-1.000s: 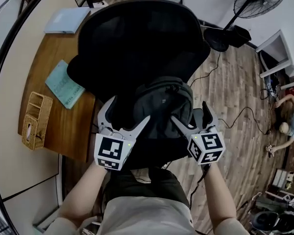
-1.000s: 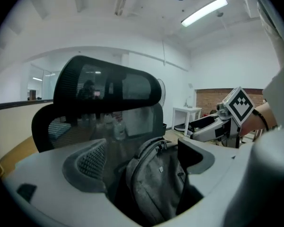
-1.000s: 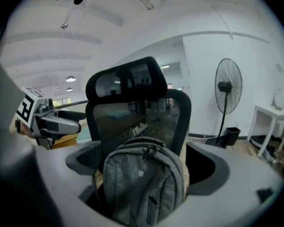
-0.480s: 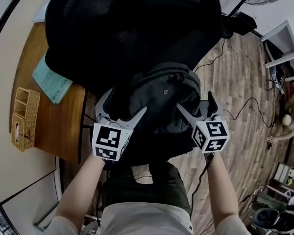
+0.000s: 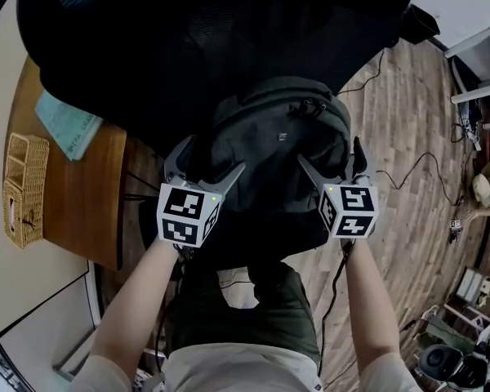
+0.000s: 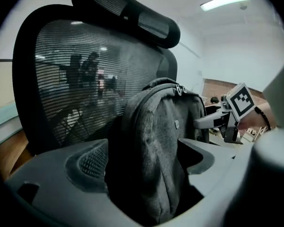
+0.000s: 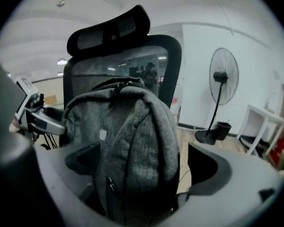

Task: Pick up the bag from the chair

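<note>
A dark grey backpack [image 5: 282, 149] stands upright on the seat of a black mesh office chair [image 5: 188, 47], leaning against its back. My left gripper [image 5: 212, 155] is open at the bag's left side, and my right gripper [image 5: 329, 151] is open at its right side. In the left gripper view the bag [image 6: 156, 141] fills the gap between the spread jaws, with the right gripper [image 6: 217, 119] beyond it. In the right gripper view the bag [image 7: 132, 136] likewise sits between the wide jaws. The chair seat is mostly hidden under the bag.
A wooden desk [image 5: 82, 194] stands to the left with a wicker basket [image 5: 24, 190] and a teal booklet [image 5: 69, 125]. Cables [image 5: 408, 178] trail over the wooden floor at the right. A standing fan [image 7: 222, 79] and a white table [image 7: 262, 122] are behind the chair.
Both grippers have moved forward to the bag, so its sides now lie between their open jaws. The chair and bag have grown larger in the head view.
</note>
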A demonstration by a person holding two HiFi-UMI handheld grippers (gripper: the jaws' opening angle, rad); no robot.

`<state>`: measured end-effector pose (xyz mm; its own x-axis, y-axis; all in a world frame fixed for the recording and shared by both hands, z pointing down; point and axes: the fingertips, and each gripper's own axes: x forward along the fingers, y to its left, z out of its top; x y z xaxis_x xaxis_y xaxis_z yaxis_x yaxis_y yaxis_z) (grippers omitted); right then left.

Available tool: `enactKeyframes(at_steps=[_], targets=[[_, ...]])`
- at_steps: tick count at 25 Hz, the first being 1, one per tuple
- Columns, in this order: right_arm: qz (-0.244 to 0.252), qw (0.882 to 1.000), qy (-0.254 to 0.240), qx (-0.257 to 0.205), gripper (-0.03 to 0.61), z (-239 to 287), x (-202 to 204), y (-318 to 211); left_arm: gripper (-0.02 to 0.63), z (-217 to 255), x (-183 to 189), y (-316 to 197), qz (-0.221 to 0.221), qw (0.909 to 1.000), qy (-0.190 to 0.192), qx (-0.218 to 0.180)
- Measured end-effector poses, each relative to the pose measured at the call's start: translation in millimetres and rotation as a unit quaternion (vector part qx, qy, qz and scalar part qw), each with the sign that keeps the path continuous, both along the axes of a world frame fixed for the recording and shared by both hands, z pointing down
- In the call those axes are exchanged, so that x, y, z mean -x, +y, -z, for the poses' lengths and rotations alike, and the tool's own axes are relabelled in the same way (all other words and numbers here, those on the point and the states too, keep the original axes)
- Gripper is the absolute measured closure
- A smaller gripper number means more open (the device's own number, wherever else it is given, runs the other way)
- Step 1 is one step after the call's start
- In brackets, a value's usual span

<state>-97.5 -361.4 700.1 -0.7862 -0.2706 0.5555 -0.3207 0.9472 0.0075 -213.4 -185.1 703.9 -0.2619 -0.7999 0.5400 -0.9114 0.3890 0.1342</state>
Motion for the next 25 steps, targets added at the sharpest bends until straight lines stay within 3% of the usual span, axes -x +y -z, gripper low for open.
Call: enactKeyframes(at_steps=[2, 6, 7, 8, 13, 16, 20, 25], targets=[[0.007, 1.000, 0.002, -0.011, 0.000, -4.1, 5.3, -0.3, 0.155, -9.0, -1.3, -0.7, -0.002, 1.0000, 0.008, 0.003], [-0.005, 1.000, -0.004, 0.029, 0.003, -21.7, 6.7, 5.2, 0.164, -40.0, -9.0, 5.1, -0.008, 0.9992, 0.015, 0.035], [-0.006, 1.000, -0.003, 0.030, 0.013, -23.2, 5.9, 6.1, 0.221, -44.5, -10.0, 6.6, -0.008, 0.9990, 0.010, 0.043], [-0.007, 1.000, -0.001, 0.029, 0.035, -23.5, 5.0, 7.1, 0.332, -46.1, -10.6, 7.9, -0.008, 0.9989, 0.006, 0.046], [-0.013, 1.000, 0.002, 0.021, 0.175, -19.8, -5.1, 15.5, 0.417, -37.8, -17.4, 11.7, -0.004, 0.9992, 0.037, 0.010], [-0.017, 1.000, 0.001, 0.019, 0.243, -15.0, -11.5, 23.3, 0.480, -32.3, -27.2, 13.7, -0.017, 0.9988, 0.044, 0.009], [-0.027, 1.000, -0.004, 0.017, 0.300, 0.9, -19.1, 34.9, 0.500, -19.9, -34.6, 18.5, -0.025, 0.9989, 0.038, 0.006], [-0.038, 0.999, -0.028, 0.025, 0.327, 48.7, -21.5, 54.2, 0.503, 29.9, -29.8, 31.4, -0.031, 0.9993, 0.020, -0.003]])
